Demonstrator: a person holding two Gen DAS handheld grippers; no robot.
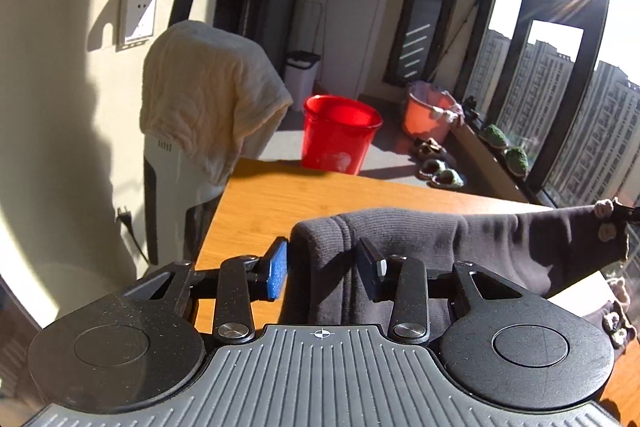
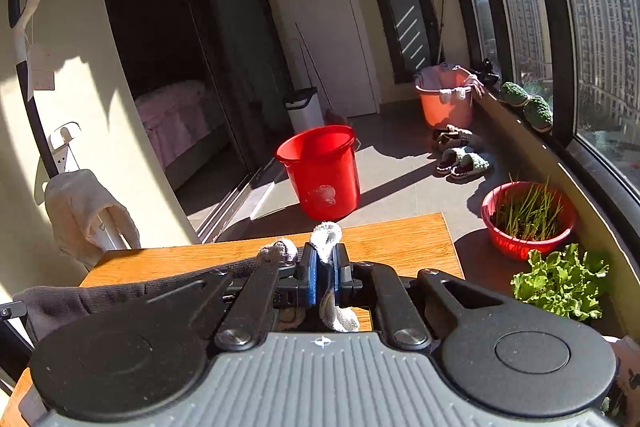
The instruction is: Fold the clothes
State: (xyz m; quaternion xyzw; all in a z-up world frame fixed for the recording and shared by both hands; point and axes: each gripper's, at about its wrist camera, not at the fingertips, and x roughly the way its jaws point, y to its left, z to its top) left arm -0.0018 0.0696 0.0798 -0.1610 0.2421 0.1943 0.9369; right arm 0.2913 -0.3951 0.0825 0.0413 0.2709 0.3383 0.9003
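Worktop (image 1: pixel 280 195): wooden, sunlit. Grey garment (image 1: pixel 440 247) held stretched above it between both grippers. Left gripper (image 1: pixel 324 267): fingers wide, fabric corner draped between them. Right gripper (image 2: pixel 324 277): fingers clamped narrow on the garment's pale trim (image 2: pixel 326 237).

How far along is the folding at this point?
Early: no finished fold shows. The dark grey knitted garment is lifted and stretched above the wooden table. The right hand-held gripper is clamped on its pale trimmed end; the left hand-held gripper stands open around the other end. Folding and laying flat remain.
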